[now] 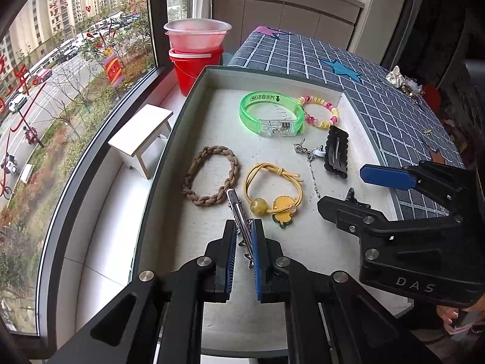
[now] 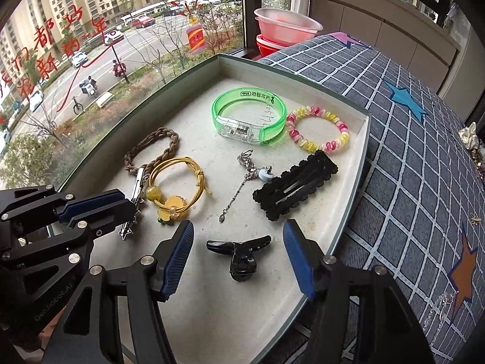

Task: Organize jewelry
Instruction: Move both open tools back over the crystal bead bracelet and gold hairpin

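Silver metal hair clip point(image 1: 239, 212) clamped in left claw point(image 1: 244, 239), long axis running forward along the fingers, held just above tray point(image 1: 194, 97) beside yellow hair tie point(image 1: 272, 191). Right claw point(image 2: 238, 257) spread apart, pads clear of black claw clip point(image 2: 241, 254) lying on tray floor directly between them, wings crosswise. Right claw nearer; closing likely next.

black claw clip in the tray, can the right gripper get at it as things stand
Probably yes: the right gripper stands open with the black claw clip lying free between its fingers, nothing in the way.
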Available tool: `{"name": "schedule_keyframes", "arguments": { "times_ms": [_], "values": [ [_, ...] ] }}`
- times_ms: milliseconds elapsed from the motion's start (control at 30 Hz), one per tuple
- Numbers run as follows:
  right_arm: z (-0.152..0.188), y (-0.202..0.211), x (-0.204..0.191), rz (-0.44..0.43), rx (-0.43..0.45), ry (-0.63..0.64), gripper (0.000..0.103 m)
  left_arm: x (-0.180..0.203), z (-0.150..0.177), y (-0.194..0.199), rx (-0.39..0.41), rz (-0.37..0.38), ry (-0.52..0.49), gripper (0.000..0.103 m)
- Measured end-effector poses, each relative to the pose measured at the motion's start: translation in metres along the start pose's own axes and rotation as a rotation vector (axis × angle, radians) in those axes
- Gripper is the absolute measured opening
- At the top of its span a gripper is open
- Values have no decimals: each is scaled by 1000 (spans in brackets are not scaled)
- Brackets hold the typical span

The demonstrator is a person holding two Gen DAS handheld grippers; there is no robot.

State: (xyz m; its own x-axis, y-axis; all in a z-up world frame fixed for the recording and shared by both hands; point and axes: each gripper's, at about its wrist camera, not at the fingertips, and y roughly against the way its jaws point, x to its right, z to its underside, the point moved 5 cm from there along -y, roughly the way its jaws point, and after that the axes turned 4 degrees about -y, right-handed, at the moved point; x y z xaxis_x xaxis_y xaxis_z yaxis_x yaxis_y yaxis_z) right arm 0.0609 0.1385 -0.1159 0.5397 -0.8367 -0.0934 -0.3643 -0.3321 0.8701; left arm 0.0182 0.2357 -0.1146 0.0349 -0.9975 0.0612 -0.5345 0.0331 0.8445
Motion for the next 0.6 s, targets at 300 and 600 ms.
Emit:
{"name": "schedule_keyframes", "arguments": {
  "times_ms": [300, 600],
  "values": [
    [-9, 34, 27, -39, 62, -91, 78, 4, -8, 14, 21, -47, 6, 18],
    [7, 76, 84, 2, 121, -190, 78, 30, -26, 32, 56, -57, -19, 18]
  ]
}}
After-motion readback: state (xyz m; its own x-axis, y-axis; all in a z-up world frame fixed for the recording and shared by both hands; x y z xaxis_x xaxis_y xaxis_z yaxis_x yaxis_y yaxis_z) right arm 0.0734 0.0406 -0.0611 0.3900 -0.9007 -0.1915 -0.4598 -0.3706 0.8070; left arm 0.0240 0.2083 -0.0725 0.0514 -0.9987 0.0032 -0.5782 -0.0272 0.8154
